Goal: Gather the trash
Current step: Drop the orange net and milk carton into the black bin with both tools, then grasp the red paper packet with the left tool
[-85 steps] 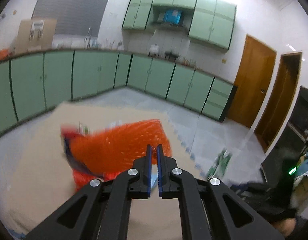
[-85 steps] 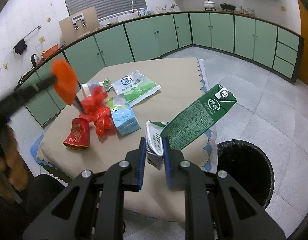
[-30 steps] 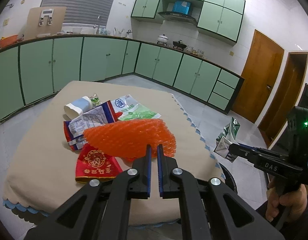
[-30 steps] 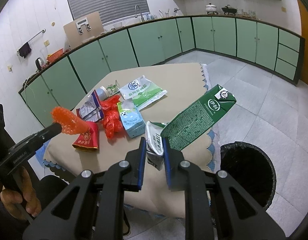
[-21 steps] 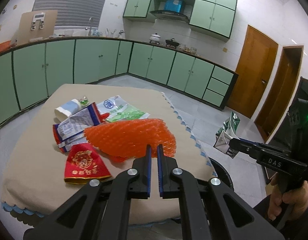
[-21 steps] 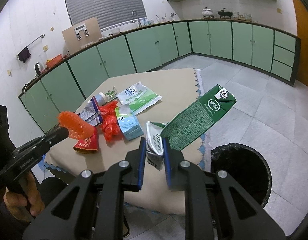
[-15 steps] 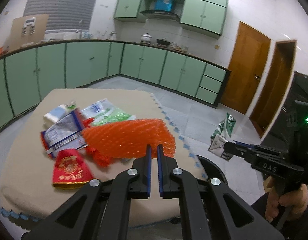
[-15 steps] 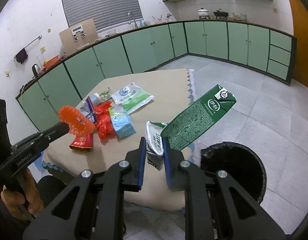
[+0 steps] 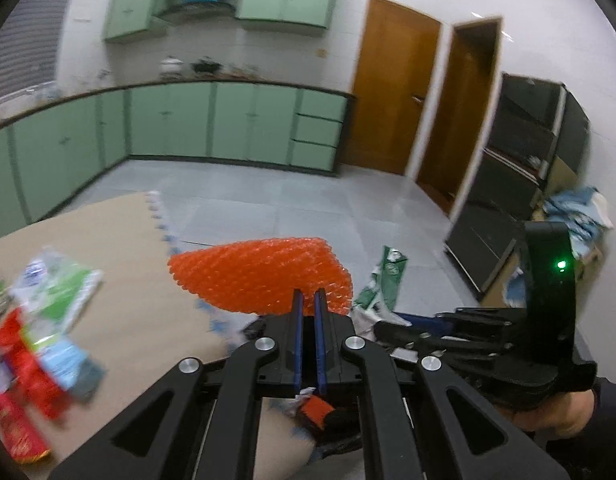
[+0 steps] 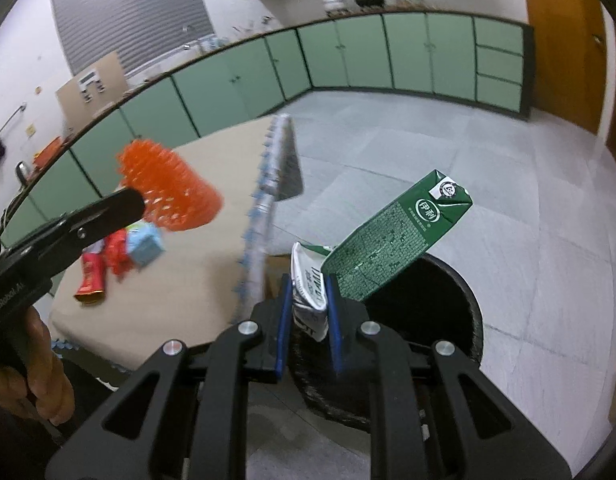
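Swung away from the beige-clothed worktop [image 10: 195, 264] toward the floor beside it, both hand-held tools at once; a second earlier, pointed squarely over the litter. Left gripper [image 9: 309, 300]: jaws clamped together on the edge of a crumpled orange bubble-wrap sheet [image 9: 263, 276], knobbly and translucent, carried past the scalloped blue trim of the cloth. Right gripper [image 10: 311, 280]: jaws clamped on the white, flattened base of a green printed milk carton [image 10: 396, 240], stiff waxed card, creased open at the bottom, top gable tilted up and to the right. Directly beneath that carton, a round black bin lined with a glossy black bag [image 10: 464, 320], mouth open. Judged close to the drop for both pieces. Left behind on the worktop: a red foil packet [image 10: 91, 280], a pale blue pouch [image 10: 145, 246] and a green-and-white plastic bag [image 9: 55, 284], blurred, not yet collected.
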Tool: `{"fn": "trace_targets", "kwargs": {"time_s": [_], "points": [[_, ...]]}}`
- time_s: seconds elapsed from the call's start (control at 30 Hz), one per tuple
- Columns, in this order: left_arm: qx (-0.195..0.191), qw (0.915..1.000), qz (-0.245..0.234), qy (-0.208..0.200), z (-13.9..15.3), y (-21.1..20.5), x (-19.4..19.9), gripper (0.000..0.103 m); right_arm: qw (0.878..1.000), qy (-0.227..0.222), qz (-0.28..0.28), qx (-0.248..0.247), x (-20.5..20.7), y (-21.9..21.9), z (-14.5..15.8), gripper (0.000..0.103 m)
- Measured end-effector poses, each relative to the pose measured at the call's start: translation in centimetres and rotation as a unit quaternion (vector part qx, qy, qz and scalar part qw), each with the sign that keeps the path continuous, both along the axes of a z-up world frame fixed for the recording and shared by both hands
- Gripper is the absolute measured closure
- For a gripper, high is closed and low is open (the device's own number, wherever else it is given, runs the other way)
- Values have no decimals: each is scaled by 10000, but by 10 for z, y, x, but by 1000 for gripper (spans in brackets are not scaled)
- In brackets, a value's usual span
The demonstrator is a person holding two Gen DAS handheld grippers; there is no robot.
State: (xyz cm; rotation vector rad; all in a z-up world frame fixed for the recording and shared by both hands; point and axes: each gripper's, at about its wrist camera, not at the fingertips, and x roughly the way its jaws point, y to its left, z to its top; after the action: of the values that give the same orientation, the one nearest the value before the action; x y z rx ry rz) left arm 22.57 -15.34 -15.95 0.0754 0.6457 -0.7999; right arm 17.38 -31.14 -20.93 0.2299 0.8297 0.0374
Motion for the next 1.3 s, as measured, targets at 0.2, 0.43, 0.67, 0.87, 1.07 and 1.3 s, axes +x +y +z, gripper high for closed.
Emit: {"fn": "trace_targets", "kwargs": {"time_s": [0.2,0.43,0.67,0.87,1.07,1.3], "points": [[219,9977,-552,321,-39,-50,28,97,9993,344,-163,25,22,-27,-39,87],[531,9937,-587,788,-91,-75,53,83,9975,640,-300,-36,30,-43,-68,61],[692,9935,-371,822,-102,-67,56,67,9971,504,-553,116,18,-57,-60,61],[613,9968,280,435,-74,-24,36,44,9993,235,-297,81,12,-37,-31,61],[658,9881,1386,129,-44,53,7,26,9996,-100,254,53,11,17,1,47],[631,9560,2856,-229,-17,160,-30,14,9938,-241,1077,111,22,98,15,42]]}}
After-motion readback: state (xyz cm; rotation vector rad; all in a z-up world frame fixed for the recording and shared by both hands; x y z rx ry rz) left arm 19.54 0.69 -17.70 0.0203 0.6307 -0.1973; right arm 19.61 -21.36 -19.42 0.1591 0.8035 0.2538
